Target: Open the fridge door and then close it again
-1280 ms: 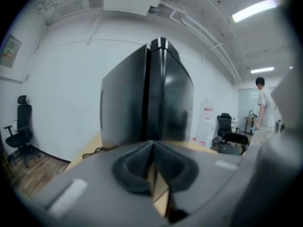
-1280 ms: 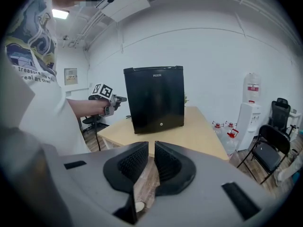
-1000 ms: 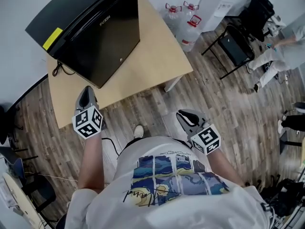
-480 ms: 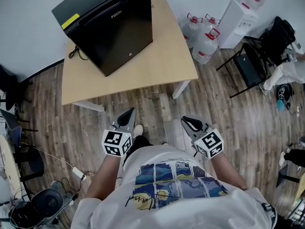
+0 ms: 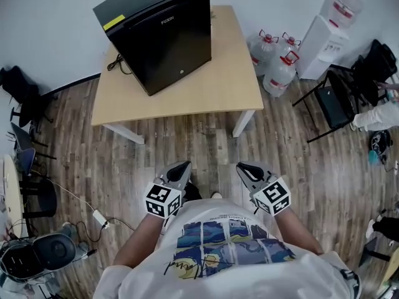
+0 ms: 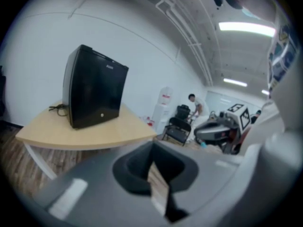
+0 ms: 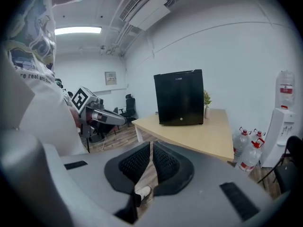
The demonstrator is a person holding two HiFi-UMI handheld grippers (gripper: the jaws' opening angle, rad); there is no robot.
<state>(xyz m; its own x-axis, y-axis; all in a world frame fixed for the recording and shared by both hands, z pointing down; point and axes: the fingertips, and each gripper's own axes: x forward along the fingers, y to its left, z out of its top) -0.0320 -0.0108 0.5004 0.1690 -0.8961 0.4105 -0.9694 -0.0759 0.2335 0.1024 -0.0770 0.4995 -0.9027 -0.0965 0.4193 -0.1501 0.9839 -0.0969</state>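
A black mini fridge (image 5: 159,33) stands with its door closed on a light wooden table (image 5: 187,95) against the wall. Both grippers hang in front of my torso over the wood floor, well short of the table. My left gripper (image 5: 181,166) is shut with nothing between its fingers, and my right gripper (image 5: 242,167) is shut and empty too. The left gripper view has the fridge (image 6: 92,89) at the far left, beyond its jaws (image 6: 152,150). In the right gripper view the fridge (image 7: 179,97) is straight ahead above the closed pads (image 7: 163,162).
Water bottles (image 5: 277,61) and a white dispenser (image 5: 330,33) stand to the right of the table. Black chairs (image 5: 336,98) are further right. At the left there is a chair (image 5: 37,198), and cables and a power strip (image 5: 100,217) lie on the floor.
The left gripper has swung from beside the table's front edge back toward my body. The right gripper shifted slightly. The table and fridge now sit farther away in the head view.
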